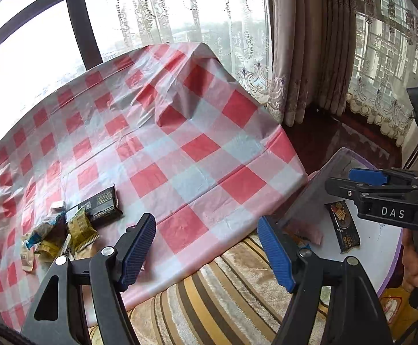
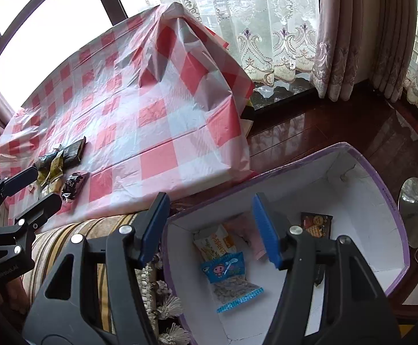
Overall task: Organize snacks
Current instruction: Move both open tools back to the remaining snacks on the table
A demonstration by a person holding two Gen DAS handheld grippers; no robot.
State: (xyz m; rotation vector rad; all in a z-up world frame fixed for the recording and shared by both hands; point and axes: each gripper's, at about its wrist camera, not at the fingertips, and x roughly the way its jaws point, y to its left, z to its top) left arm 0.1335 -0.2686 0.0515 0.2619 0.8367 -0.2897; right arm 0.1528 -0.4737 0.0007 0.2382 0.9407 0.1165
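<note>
Right wrist view: right hand-held gripper open, empty, above white box with purple rim; blue packet, orange packet, dark packet already inside. Left hand-held gripper open, empty; remaining snack pile on checked tabletop at 9 o'clock. Judgement: next pickup there; take one packet by flat edge, avoid snagging loose cloth, release low inside box.
</note>
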